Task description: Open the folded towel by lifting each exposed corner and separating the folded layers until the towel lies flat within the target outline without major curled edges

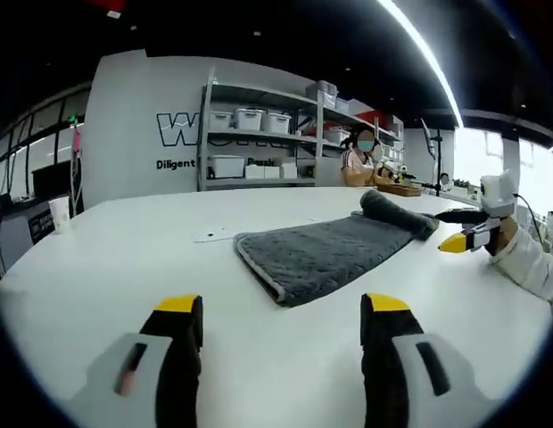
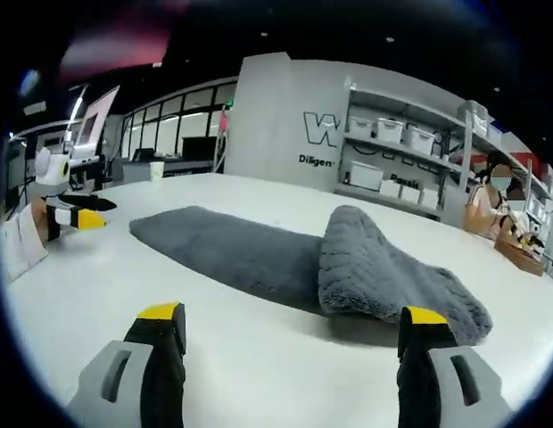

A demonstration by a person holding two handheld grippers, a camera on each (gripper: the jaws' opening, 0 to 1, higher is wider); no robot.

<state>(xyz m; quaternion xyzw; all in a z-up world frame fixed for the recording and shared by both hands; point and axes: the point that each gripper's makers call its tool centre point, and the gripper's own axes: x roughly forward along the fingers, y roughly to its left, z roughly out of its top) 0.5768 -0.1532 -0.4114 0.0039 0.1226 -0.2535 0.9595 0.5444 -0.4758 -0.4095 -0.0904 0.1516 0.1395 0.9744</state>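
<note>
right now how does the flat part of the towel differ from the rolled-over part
The flat part lies spread in a thin layer on the table; the rolled-over part is bunched into a thick hump. The flat part looks smooth with faint quilted lines, the rolled-over part shows a fluffier ribbed pile. Both are the same dark grey towel, and neither gripper touches them.

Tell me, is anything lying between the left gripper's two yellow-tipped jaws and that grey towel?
No. In the left gripper view, only bare white table lies between the open left gripper and the grey towel.
</note>
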